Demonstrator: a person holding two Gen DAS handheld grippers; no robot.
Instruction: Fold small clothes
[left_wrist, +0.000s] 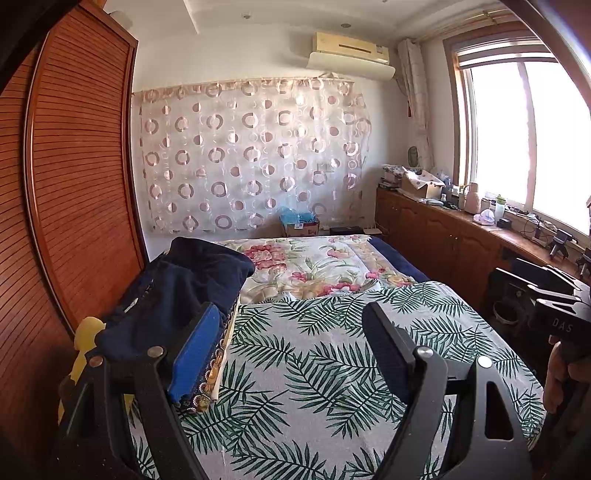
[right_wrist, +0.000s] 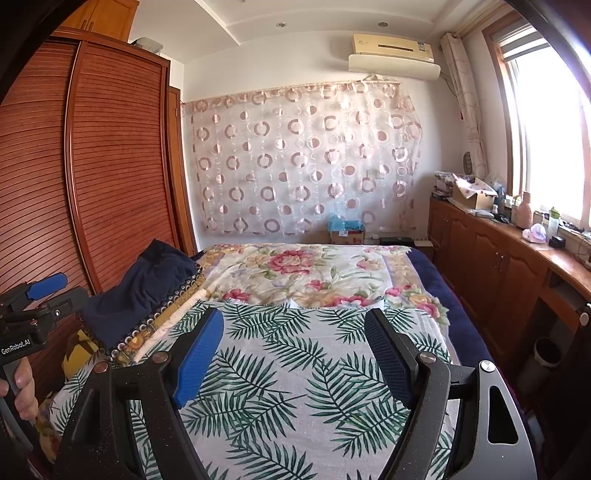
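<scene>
Both tools spread wide, gripping nothing: left tool (left_wrist: 291, 354), right tool (right_wrist: 295, 354), above the palm-leaf bed cover (left_wrist: 332, 369). Crumpled navy cloth garment (left_wrist: 184, 291) heaped at the bed's left edge, long axis running away, nearer the left tool.

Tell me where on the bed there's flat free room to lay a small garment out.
Free: the palm-leaf sheet, between the dark navy clothes at its left edge and the floral quilt behind. The windowside counter is cluttered.
</scene>
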